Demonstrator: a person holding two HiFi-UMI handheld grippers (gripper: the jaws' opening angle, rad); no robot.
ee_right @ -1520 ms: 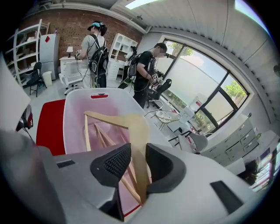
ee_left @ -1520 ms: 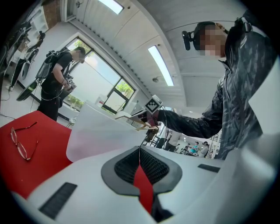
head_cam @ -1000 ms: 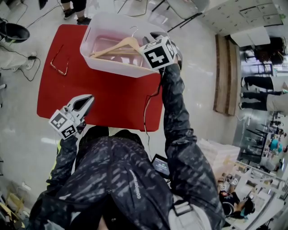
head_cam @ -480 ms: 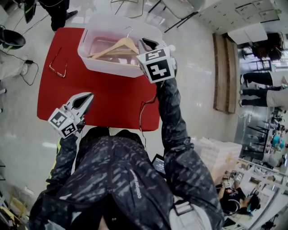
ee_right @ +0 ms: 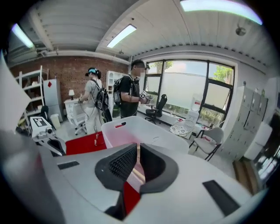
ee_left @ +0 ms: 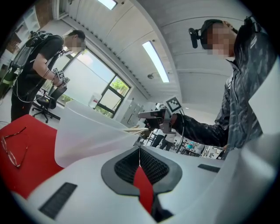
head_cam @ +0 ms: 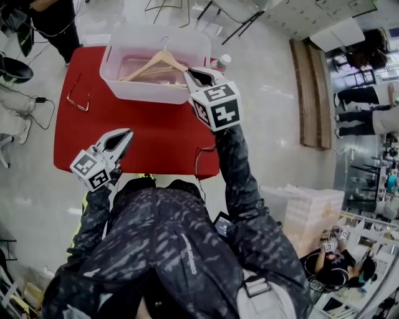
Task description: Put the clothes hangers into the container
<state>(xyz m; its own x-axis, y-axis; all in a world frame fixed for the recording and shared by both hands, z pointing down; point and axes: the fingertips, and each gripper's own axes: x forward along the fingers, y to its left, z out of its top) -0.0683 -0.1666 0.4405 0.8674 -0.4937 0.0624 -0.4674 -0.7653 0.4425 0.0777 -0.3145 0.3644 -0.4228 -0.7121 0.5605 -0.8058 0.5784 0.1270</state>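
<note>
A white container (head_cam: 121, 87) stands at the far side of the red table (head_cam: 156, 137), with wooden hangers (head_cam: 153, 62) lying inside it. My right gripper (head_cam: 194, 76) hovers at the container's near right corner, clear of the hangers. Its jaws are closing: in the right gripper view only a narrow slit (ee_right: 138, 151) remains, with nothing between the pads, and the container (ee_right: 131, 129) shows beyond. My left gripper (head_cam: 123, 136) hangs over the table's near left part, shut and empty (ee_left: 139, 153). A thin wire hanger (head_cam: 78, 93) lies on the table's left.
A small bottle (head_cam: 222, 60) stands on the table just right of the container. A person (head_cam: 43, 19) stands off the table's far left corner, near a black stool (head_cam: 15, 68). Cables lie on the floor at the left.
My right gripper has drawn back from over the container's hangers toward its near right corner, and its jaws have narrowed. The left gripper has held its place.
</note>
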